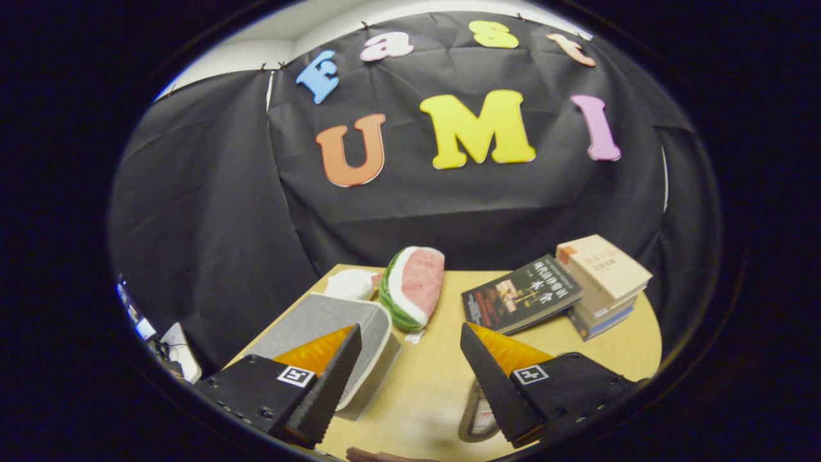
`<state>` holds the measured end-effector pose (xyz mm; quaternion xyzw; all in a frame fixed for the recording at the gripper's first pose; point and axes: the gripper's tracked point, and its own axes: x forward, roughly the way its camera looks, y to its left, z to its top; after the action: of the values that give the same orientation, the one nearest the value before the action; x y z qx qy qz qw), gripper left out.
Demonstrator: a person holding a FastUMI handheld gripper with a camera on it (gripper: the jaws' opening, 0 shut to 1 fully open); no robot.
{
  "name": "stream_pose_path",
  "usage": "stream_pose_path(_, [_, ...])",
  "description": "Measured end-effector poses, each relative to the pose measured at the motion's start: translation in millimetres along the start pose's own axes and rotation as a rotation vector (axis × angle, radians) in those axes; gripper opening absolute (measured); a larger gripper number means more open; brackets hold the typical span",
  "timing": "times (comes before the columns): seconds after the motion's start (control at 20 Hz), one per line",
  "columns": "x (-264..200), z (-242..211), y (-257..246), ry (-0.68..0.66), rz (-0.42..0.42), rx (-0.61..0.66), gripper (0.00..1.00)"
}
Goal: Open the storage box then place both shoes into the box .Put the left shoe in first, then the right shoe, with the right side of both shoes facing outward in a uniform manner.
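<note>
Hovering gripper (410, 359), fingers spread wide, holding nothing. Grey box (333, 324) lies closed on table (436, 385), partly behind left finger; possibly a shoe (478, 420) beneath right finger.

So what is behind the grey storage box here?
Behind the grey fabric storage box lie a white soft item and a watermelon-slice plush. The box hides their lower parts. The hand-held gripper is open, empty.

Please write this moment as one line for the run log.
gripper: open, holding nothing | storage box: lid closed, beside left finger | watermelon toy: beyond box | books: far side of table | stage: box not yet opened
</note>
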<state>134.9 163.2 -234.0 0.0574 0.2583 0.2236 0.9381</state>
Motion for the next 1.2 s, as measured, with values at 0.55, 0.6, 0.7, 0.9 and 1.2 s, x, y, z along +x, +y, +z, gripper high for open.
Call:
stream_pose_path(0.55, [98.0, -72.7, 29.9, 0.365, 0.219, 0.275, 0.94])
stream_pose_path(0.6, [103.3, -76.9, 29.4, 0.386, 0.231, 0.303, 0.94])
stream_pose_path(0.7, [108.6, -78.1, 31.0, 0.407, 0.264, 0.373, 0.94])
stream_pose_path(0.9, [112.4, -85.6, 35.8, 0.48, 0.34, 0.509, 0.82])
stream_pose_path(1.2, [111.2, -82.1, 42.1, 0.521, 0.377, 0.569, 0.62])
